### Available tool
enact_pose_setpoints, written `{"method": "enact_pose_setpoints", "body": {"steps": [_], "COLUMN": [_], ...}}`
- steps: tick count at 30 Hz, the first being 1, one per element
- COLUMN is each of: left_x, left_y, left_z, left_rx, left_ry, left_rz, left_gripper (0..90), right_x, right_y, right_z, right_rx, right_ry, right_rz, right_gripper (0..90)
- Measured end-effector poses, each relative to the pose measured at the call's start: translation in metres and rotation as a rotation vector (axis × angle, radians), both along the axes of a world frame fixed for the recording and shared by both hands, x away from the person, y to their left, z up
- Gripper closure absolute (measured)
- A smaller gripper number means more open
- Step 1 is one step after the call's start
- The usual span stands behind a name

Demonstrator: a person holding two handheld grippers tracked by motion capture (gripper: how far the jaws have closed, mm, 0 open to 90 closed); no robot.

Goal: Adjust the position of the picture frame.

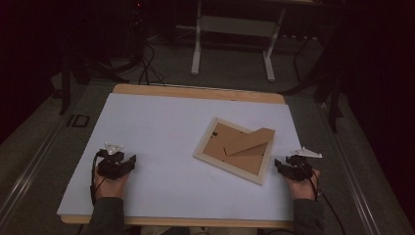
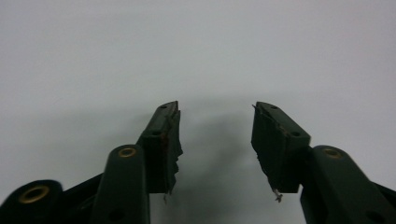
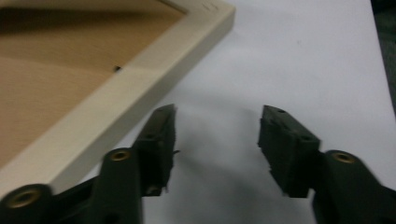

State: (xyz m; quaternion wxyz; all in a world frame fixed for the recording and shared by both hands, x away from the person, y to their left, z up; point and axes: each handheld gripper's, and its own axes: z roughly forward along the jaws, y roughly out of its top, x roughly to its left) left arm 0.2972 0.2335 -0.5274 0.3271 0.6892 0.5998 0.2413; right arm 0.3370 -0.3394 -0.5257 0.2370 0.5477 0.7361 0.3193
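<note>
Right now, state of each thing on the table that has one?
picture frame: face down, back board up, turned askew on the white table top.
stand flap: laid across the back board.
left gripper: open, empty.
right gripper: open, empty, beside the frame's corner.

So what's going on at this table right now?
A person sits at a table covered with a white sheet, holding a gripper in each hand. A wooden picture frame lies face down, its cardboard stand showing. The right gripper rests open just beside the frame's edge, touching nothing. The left gripper is also open and empty, over bare sheet well away from the frame. Nothing is being held yet.
</note>
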Motion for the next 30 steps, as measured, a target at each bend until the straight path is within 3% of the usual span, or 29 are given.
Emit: {"method": "enact_pose_setpoints", "body": {"steps": [2, 3, 5, 7, 8, 9, 10, 11, 16, 17, 19, 23, 30], "left_x": [-0.002, -0.002, -0.003, -0.003, 0.000, 0.000, 0.001, 0.005, 0.012, 0.014, 0.016, 0.019, 0.023], "left_y": [-0.006, -0.006, -0.016, -0.017, -0.021, -0.021, -0.022, -0.025, -0.037, -0.045, -0.051, -0.066, -0.081], "left_z": [0.007, 0.007, 0.015, 0.017, 0.019, 0.019, 0.020, 0.021, 0.019, 0.017, 0.017, 0.021, 0.021], "left_rx": [-0.009, -0.009, -0.019, -0.035, -0.066, -0.066, -0.071, -0.077, -0.075, -0.061, -0.071, -0.084, -0.102], "left_ry": [-0.025, -0.025, -0.043, -0.044, -0.040, -0.040, -0.040, -0.036, -0.025, -0.021, -0.023, -0.037, -0.038], "left_rz": [-0.060, -0.060, -0.148, -0.168, -0.204, -0.204, -0.215, -0.233, -0.275, -0.289, -0.307, -0.349, -0.373], "left_gripper": [58.9, 61.3, 66.6, 72.9, 72.9, 81.4, 81.4, 89.7, 90.0, 90.0, 90.0, 90.0, 90.0], "right_x": [-0.002, -0.002, -0.003, -0.003, -0.004, -0.005, -0.005, -0.006, -0.005, -0.003, -0.002, 0.000, 0.005], "right_y": [0.001, 0.001, 0.002, 0.003, 0.004, 0.006, 0.006, 0.008, 0.007, 0.009, 0.010, 0.009, 0.009], "right_z": [0.003, 0.004, 0.005, 0.005, 0.006, 0.007, 0.007, 0.007, 0.008, 0.007, 0.008, 0.010, 0.010], "right_rx": [0.015, 0.020, 0.049, 0.049, 0.045, 0.036, 0.036, 0.028, 0.058, 0.061, 0.045, 0.044, 0.033], "right_ry": [-0.013, -0.011, -0.009, -0.008, -0.008, -0.010, -0.010, -0.010, 0.000, -0.004, -0.013, -0.015, -0.020], "right_rz": [0.016, 0.022, 0.045, 0.049, 0.054, 0.067, 0.067, 0.076, 0.089, 0.109, 0.113, 0.122, 0.131], "right_gripper": [53.6, 53.9, 55.4, 56.0, 56.6, 58.2, 58.2, 60.0, 70.8, 81.1, 89.1, 90.0, 90.0]}}
